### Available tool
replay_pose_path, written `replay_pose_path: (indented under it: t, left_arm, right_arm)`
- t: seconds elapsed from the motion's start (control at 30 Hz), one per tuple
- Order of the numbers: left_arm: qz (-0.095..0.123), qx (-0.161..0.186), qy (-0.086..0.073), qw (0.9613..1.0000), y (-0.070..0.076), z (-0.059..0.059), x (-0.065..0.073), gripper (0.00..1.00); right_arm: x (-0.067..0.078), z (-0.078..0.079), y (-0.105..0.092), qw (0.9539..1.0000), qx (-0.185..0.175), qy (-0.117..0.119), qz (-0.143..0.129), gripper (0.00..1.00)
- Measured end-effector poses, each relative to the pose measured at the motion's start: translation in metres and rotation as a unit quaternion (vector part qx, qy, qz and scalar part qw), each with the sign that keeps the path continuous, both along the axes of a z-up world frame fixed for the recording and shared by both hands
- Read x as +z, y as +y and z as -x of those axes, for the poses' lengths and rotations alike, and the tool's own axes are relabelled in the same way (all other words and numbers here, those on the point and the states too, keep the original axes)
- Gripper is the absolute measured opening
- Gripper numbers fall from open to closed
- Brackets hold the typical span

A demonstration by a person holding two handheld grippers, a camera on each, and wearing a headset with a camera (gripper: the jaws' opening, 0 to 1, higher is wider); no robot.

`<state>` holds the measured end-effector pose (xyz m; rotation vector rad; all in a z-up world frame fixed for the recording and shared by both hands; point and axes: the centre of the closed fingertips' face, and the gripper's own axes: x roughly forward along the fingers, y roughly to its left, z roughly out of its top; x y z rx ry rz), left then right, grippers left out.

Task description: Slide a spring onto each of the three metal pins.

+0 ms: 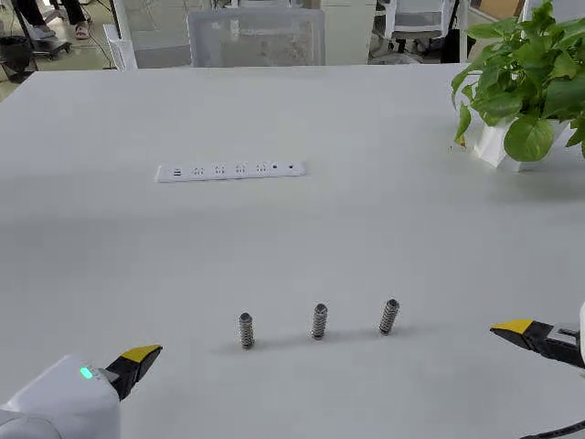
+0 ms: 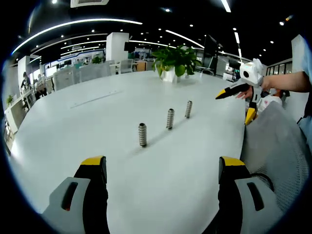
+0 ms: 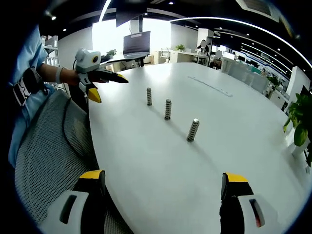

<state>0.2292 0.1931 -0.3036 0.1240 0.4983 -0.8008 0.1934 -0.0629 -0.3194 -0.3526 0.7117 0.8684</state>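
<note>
Three metal pins stand in a row on the white table, each with a spring around it: the left pin [image 1: 246,330] [image 2: 142,135] [image 3: 149,96], the middle pin [image 1: 319,321] [image 2: 169,118] [image 3: 167,109] and the right pin [image 1: 389,316] [image 2: 188,109] [image 3: 193,130]. My left gripper [image 2: 163,168] [image 1: 137,358] [image 3: 105,84] hovers open at the near left edge, well short of the pins, with nothing in it. My right gripper [image 3: 163,180] [image 1: 526,334] [image 2: 239,100] hangs open and bare at the near right.
A white power strip [image 1: 230,170] lies across the middle of the table. A potted plant [image 1: 521,82] stands at the far right. Chairs [image 1: 256,37] line the far edge. A mesh chair seat [image 3: 44,146] sits by the near edge.
</note>
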Motion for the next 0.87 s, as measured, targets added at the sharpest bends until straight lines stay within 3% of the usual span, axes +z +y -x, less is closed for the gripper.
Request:
replay_pose_path:
  t: [0.3,0.43,0.53,0.87]
  left_arm:
    - [-0.005,0.004,0.008,0.9999,0.005,0.006,-0.002,0.95]
    - [-0.014,-0.005,0.02,0.9997,0.005,0.009,-0.007,0.95]
    - [-0.028,-0.005,0.027,0.9992,0.007,0.008,-0.012,0.95]
    - [-0.03,-0.006,0.031,0.999,0.008,0.003,-0.012,0.95]
  right_arm:
    - [0.0,0.004,-0.005,0.9997,-0.024,-0.006,-0.009,0.99]
    - [0.0,0.004,-0.005,0.9996,-0.027,-0.007,-0.01,0.99]
    - [0.0,0.003,-0.005,0.9996,-0.025,-0.007,-0.007,0.99]
    - [-0.006,-0.004,0.0,0.9997,-0.022,-0.009,-0.009,0.99]
